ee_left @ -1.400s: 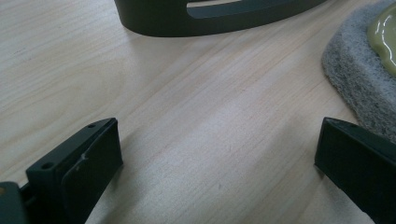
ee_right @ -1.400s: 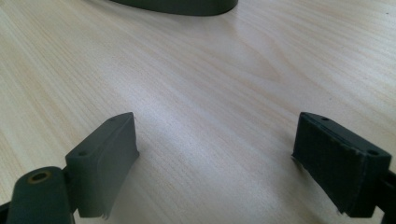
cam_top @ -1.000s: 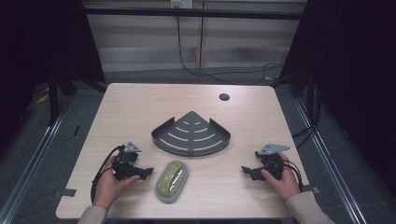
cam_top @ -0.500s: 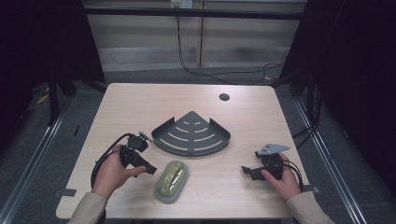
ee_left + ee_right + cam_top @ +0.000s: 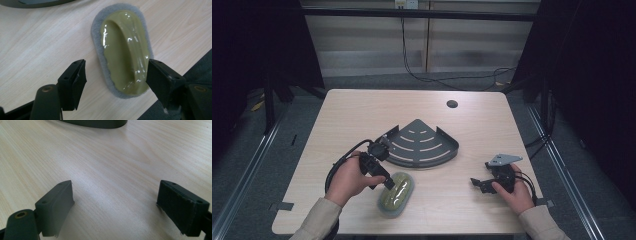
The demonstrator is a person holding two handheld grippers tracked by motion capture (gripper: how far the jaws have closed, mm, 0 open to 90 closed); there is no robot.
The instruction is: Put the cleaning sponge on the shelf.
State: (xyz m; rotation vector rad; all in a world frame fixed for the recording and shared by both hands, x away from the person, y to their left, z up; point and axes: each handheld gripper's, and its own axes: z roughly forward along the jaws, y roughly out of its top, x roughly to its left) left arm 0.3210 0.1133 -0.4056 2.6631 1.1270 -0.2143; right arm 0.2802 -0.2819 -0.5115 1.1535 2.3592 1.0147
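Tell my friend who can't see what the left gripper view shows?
An open gripper hovers over a green-handled scrubber lying flat on a wooden table, one jaw on each side of its near end. A dark tray's edge peeks in at the top.

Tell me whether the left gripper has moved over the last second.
Yes. The left gripper has swung inward to the green scrubber, closer to the grey corner shelf.

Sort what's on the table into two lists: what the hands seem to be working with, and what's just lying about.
Likely in use:
- olive-green scrubbing pad with grey sponge base, framed by the open left tongs
- dark grey quarter-round metal corner shelf, perhaps next

Lying about:
- round black grommet hole at the pale wooden table's far side
- right tongs, open, holding nothing
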